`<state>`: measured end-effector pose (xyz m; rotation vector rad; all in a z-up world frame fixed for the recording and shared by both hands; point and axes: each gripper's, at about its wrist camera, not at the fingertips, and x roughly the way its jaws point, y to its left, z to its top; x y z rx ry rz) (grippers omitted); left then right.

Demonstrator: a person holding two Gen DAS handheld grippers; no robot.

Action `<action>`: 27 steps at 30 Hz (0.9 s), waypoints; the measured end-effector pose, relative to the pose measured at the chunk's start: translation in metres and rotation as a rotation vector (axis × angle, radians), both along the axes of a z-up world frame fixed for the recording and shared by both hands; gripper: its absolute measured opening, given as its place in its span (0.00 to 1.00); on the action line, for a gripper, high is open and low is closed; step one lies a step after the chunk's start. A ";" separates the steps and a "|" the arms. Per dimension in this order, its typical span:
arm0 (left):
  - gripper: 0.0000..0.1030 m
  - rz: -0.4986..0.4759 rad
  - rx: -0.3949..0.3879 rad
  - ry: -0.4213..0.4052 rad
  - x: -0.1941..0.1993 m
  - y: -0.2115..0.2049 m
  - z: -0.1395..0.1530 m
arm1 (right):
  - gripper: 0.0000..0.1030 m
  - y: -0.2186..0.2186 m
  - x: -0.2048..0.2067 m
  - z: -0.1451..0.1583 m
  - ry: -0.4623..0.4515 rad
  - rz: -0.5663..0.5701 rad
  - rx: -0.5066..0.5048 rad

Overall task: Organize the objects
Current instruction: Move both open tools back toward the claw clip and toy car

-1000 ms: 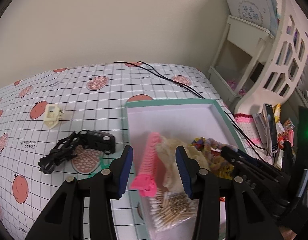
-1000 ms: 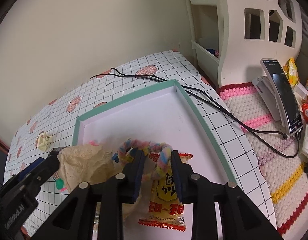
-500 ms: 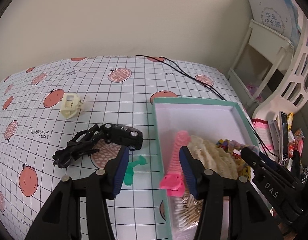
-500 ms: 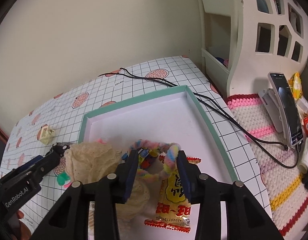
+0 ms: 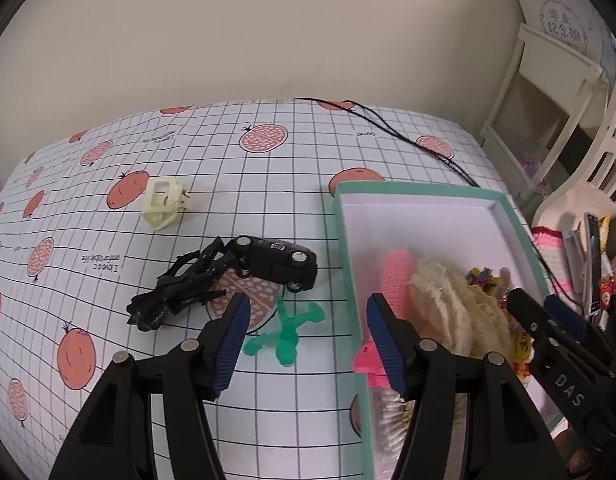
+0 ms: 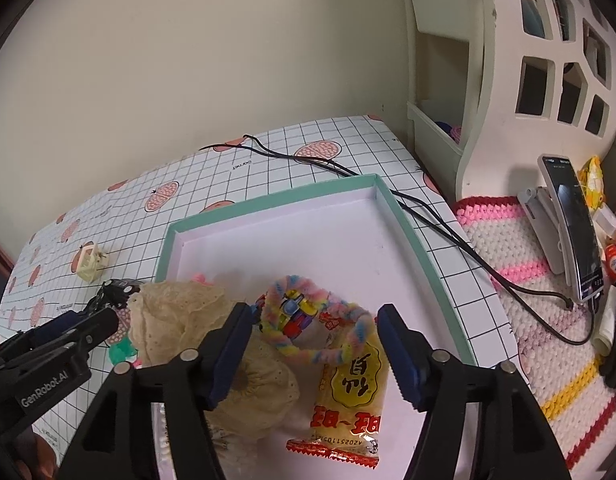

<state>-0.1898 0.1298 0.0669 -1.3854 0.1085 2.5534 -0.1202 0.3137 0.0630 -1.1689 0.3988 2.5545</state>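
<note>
Behind both wide-apart, empty hand-held grippers (image 5: 308, 336) (image 6: 313, 344), cotton swabs (image 5: 389, 424) and pink roller (image 5: 395, 280) half hidden.

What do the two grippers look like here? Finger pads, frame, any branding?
Both match. The left gripper and right gripper have matte black angular plastic frames with silver rivets at the joints. The fingers carry dark blue ribbed pads. White lettering: "GenRobot.AI" on the left body, "DAS" on the right. No cables or sleeves visible.

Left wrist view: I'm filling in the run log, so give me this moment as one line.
left gripper: open, empty | ahead: green plastic figure on table | mint-rimmed white box: part filled | right gripper: open over box
</note>
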 end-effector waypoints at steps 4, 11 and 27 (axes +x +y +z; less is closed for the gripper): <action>0.61 0.011 -0.016 0.001 -0.001 -0.003 -0.001 | 0.71 -0.002 -0.001 -0.001 -0.005 0.010 0.013; 0.82 0.046 -0.002 0.007 -0.004 -0.013 -0.002 | 0.81 -0.003 0.000 0.000 0.005 0.014 0.022; 0.94 0.099 -0.022 0.032 -0.008 -0.024 -0.002 | 1.00 -0.008 -0.001 0.000 0.005 0.020 0.047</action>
